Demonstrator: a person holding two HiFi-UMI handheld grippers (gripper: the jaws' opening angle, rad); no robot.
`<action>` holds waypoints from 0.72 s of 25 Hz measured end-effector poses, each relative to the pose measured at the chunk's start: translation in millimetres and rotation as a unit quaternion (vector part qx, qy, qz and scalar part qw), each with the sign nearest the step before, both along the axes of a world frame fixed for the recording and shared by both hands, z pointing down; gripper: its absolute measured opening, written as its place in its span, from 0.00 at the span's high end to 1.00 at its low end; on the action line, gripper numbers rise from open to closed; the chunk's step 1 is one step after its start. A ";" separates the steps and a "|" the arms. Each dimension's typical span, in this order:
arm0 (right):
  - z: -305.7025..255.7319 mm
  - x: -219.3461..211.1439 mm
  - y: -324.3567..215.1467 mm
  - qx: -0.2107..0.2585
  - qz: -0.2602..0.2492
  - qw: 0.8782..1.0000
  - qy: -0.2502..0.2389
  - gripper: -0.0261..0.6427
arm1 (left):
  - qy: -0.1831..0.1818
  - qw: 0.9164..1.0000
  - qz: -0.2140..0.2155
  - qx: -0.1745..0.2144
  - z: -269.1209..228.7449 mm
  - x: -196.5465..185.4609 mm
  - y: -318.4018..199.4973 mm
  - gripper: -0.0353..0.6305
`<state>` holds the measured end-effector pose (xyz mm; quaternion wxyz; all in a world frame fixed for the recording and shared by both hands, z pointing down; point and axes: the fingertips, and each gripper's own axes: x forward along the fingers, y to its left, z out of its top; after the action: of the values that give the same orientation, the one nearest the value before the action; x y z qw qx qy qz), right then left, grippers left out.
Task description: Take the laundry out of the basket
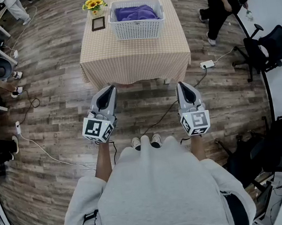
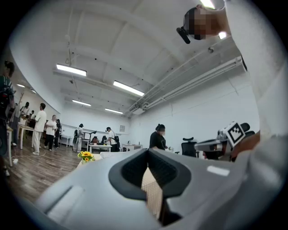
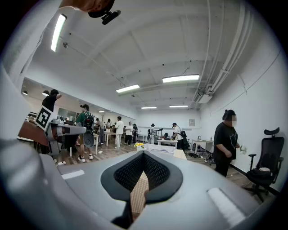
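On the floor short of the table (image 1: 134, 59), in the head view, I stand with both claws held level in front of me. The left claw (image 1: 110, 91) and the right claw (image 1: 183, 86) each taper to a closed point and carry nothing. The white basket (image 1: 138, 29) sits on the checked cloth at the far part of the table, well apart from both claws. The purple laundry (image 1: 136, 13) lies heaped inside it, untouched. A pot of yellow flowers (image 1: 94, 4) and a small dark frame (image 1: 98, 23) stand just beside the basket on its left.

In the left gripper view, my jaws are clenched together with only the checked cloth showing through the gap behind the pads.

In the right gripper view, those jaws are likewise clamped on nothing, and the basket shows low and far off, straight beyond the tips.

I judge the task has not begun: this is the approach. Next I need to step up to the table, spread a claw and lower it into the basket onto the cloth heap.
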<state>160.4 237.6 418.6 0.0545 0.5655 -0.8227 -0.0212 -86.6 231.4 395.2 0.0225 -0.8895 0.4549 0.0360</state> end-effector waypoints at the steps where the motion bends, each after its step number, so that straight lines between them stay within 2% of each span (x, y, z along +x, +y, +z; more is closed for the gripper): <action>1: -0.5 -0.5 1.1 -0.001 -0.001 1.000 0.001 0.96 | -0.001 1.000 0.000 -0.002 0.3 0.4 1.3 0.93; 11: -5.2 12.9 4.0 0.005 -0.013 1.000 0.001 0.97 | -0.004 1.000 -0.005 -0.003 0.2 16.5 7.8 0.93; 18: -9.6 38.0 -2.1 0.011 -0.037 0.999 -0.017 0.96 | -0.012 1.000 -0.028 0.002 -5.0 34.8 4.3 0.93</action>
<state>198.4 235.5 409.0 0.0331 0.5356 -0.8435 -0.0227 -51.8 235.7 390.2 0.0307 -0.8766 0.4795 0.0260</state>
